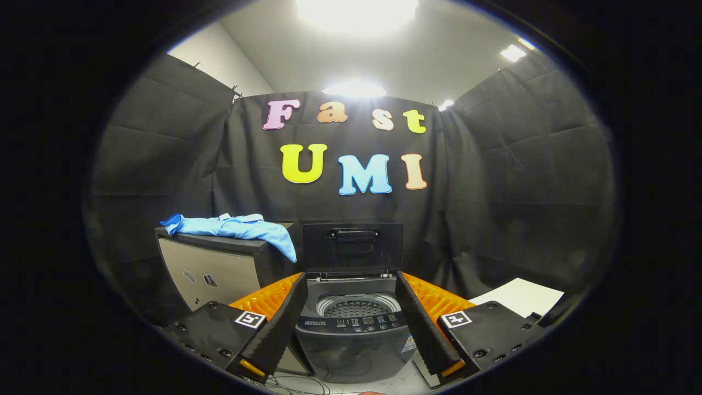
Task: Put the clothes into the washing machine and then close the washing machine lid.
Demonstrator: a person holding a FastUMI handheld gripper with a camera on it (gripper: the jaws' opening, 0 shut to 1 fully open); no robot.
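Note:
A small grey top-loading washing machine [354,329] stands straight ahead, framed between my fingers. Its dark lid [352,245] is raised upright at the back, and the perforated drum [355,308] shows below it. A light blue garment [236,227] lies draped over the top of a cabinet to the machine's left, one corner hanging down toward the machine. My gripper [351,304] is open, well short of the machine, with nothing between its fingers.
The grey cabinet [211,271] with a dark top stands left of the machine. A white sheet [521,296] lies low on the right. Cables [307,381] trail on the floor in front of the machine. Black cloth walls close in the booth.

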